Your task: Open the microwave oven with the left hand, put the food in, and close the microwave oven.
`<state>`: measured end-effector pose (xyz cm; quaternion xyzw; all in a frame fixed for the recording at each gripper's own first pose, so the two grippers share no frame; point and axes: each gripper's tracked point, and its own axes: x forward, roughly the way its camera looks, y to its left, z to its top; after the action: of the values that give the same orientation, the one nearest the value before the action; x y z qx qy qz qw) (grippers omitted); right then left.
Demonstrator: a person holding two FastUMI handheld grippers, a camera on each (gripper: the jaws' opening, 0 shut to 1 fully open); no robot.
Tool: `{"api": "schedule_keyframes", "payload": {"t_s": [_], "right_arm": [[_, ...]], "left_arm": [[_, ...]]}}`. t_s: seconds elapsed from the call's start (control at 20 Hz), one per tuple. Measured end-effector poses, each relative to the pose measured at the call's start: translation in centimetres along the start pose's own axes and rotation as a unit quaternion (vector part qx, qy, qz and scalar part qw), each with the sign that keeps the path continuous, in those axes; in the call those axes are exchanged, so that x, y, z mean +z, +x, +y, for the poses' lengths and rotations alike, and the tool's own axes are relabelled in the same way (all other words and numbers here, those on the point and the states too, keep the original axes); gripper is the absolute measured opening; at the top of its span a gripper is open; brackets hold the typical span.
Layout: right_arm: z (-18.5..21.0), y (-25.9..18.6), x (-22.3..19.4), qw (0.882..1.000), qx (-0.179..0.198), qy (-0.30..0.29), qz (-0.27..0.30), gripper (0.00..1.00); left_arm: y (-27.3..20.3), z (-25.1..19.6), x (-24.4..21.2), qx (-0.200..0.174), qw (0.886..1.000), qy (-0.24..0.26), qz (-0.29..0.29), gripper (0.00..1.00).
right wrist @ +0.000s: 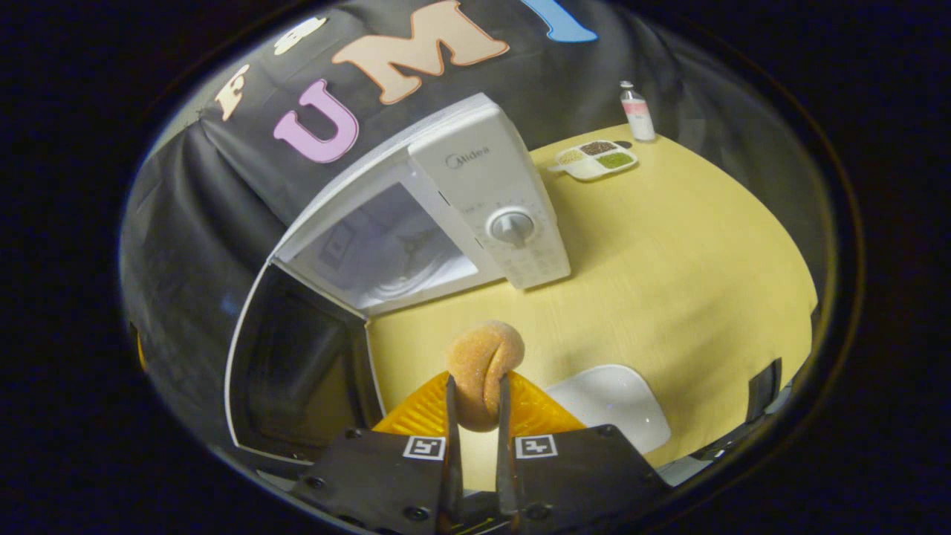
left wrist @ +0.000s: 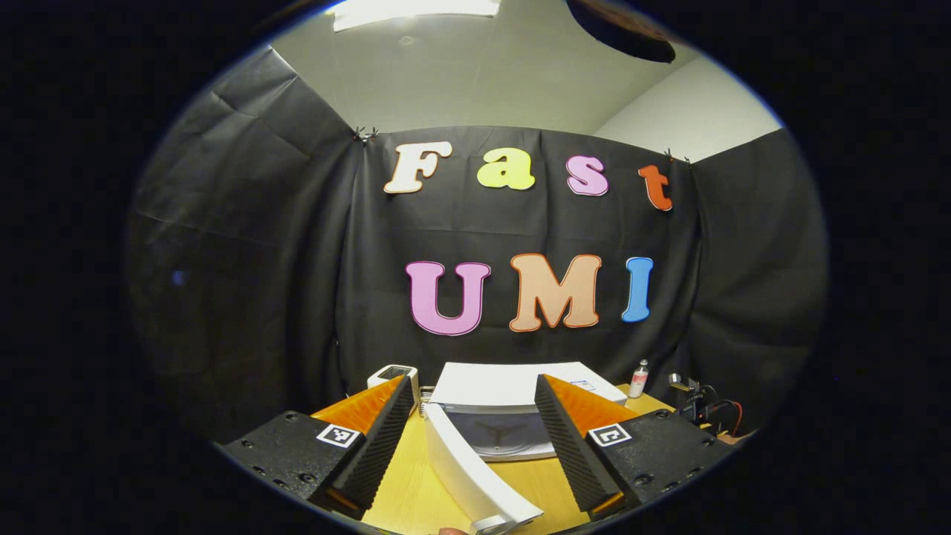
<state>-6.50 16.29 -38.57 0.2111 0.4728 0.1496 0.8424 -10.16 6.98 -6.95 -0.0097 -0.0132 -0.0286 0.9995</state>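
The white microwave (right wrist: 487, 186) stands on the yellow table (right wrist: 683, 253) with its door (right wrist: 297, 364) swung wide open to the left. Its pale cavity (right wrist: 386, 249) with a turntable lies open to view. My right gripper (right wrist: 475, 386) is shut on a golden-brown bread roll (right wrist: 483, 371), held above the table in front of the cavity. In the left gripper view the microwave (left wrist: 513, 409) sits straight ahead, and the open door's white edge (left wrist: 468, 468) runs between the fingers. My left gripper (left wrist: 475, 386) stands open with orange-backed black pads, not pressing on the door.
A white tray (right wrist: 609, 412) lies on the table just right of my right gripper. At the back right sit a compartment dish (right wrist: 594, 158) of food and a small bottle (right wrist: 637, 111). A white device (left wrist: 394, 375) stands left of the microwave, with cables (left wrist: 706, 409) at the right.
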Motion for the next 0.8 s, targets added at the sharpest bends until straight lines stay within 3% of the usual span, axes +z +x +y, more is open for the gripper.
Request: {"api": "schedule_keyframes", "payload": {"t_s": [0.4,0.8], "right_arm": [[3.7,3.2,2.8,0.998,0.027,0.061,-0.011,0.19],[6.9,7.3,4.1,0.987,0.031,0.156,-0.032,0.19]], "left_arm": [[-0.1,0.9,-0.4,0.003,1.0,-0.006,0.007,0.94],[-0.5,2.1,-0.5,-0.002,1.0,-0.006,0.006,0.94]]}}
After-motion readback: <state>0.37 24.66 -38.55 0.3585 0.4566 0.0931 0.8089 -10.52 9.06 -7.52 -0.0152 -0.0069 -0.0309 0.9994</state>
